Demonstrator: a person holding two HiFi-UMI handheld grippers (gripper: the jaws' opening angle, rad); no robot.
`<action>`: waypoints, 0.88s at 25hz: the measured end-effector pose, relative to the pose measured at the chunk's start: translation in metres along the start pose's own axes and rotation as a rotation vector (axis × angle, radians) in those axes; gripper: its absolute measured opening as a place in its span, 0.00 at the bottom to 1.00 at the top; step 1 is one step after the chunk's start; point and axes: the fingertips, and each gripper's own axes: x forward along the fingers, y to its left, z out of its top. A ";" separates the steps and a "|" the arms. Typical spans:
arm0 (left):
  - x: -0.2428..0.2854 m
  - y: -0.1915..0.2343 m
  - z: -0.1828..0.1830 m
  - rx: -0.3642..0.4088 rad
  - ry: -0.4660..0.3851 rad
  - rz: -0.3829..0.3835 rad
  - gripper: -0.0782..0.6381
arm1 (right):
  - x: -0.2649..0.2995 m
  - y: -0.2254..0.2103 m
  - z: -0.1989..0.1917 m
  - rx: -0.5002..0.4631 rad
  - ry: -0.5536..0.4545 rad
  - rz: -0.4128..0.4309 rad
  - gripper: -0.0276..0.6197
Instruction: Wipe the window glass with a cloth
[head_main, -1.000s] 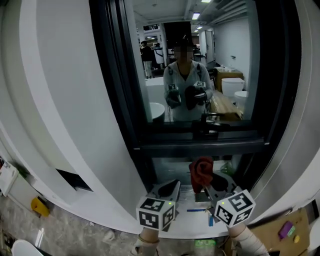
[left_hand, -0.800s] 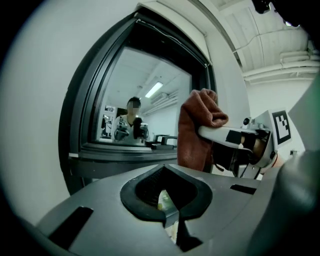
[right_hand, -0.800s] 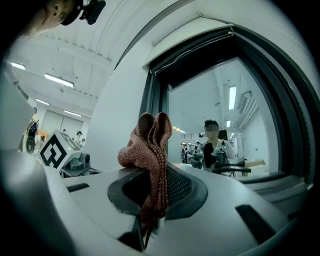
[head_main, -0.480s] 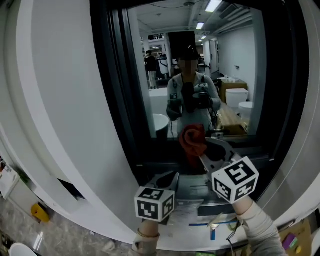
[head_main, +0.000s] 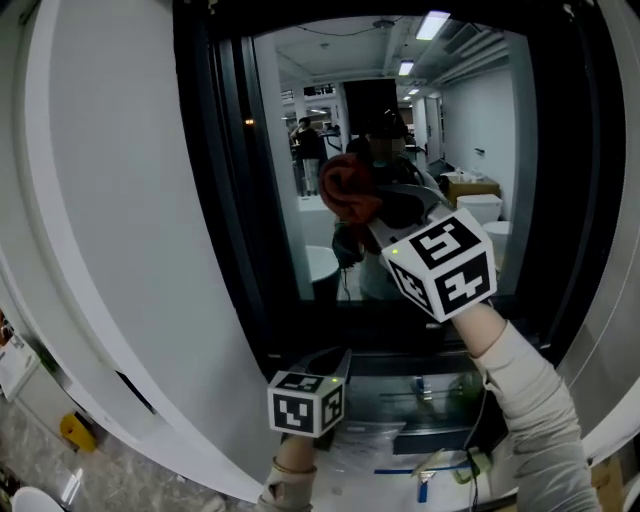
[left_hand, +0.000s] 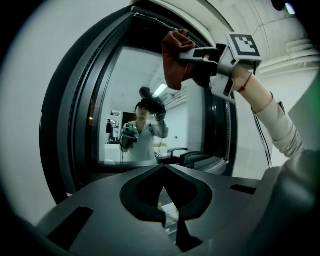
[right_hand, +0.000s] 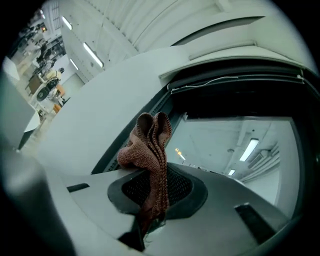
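A rust-red cloth (head_main: 347, 189) is bunched up high in front of the window glass (head_main: 465, 130), with my right gripper (head_main: 368, 216) shut on it. In the right gripper view the cloth (right_hand: 150, 155) stands up out of the right gripper (right_hand: 153, 199), with the glass (right_hand: 235, 145) behind it. I cannot tell whether the cloth touches the pane. My left gripper (head_main: 330, 366) hangs low by the sill, shut and empty. In the left gripper view its jaws (left_hand: 164, 169) meet, and the cloth (left_hand: 173, 60) is up high.
A black window frame (head_main: 215, 200) borders the pane, with a curved white wall (head_main: 110, 220) to the left. The sill (head_main: 420, 400) below holds a blue pen (head_main: 400, 470) and small items. The glass reflects a person and a lit room.
My right gripper has risen with the cloth from sill height to the upper part of the pane. The left gripper has barely moved.
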 end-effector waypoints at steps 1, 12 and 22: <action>0.003 0.001 0.000 0.000 0.000 0.001 0.12 | 0.007 -0.008 0.007 -0.026 -0.003 -0.010 0.12; 0.030 0.021 -0.005 -0.026 0.016 0.025 0.12 | 0.073 -0.086 0.119 -0.367 -0.048 -0.217 0.12; 0.041 0.028 -0.005 -0.036 0.018 0.031 0.12 | 0.118 -0.106 0.156 -0.670 0.035 -0.344 0.12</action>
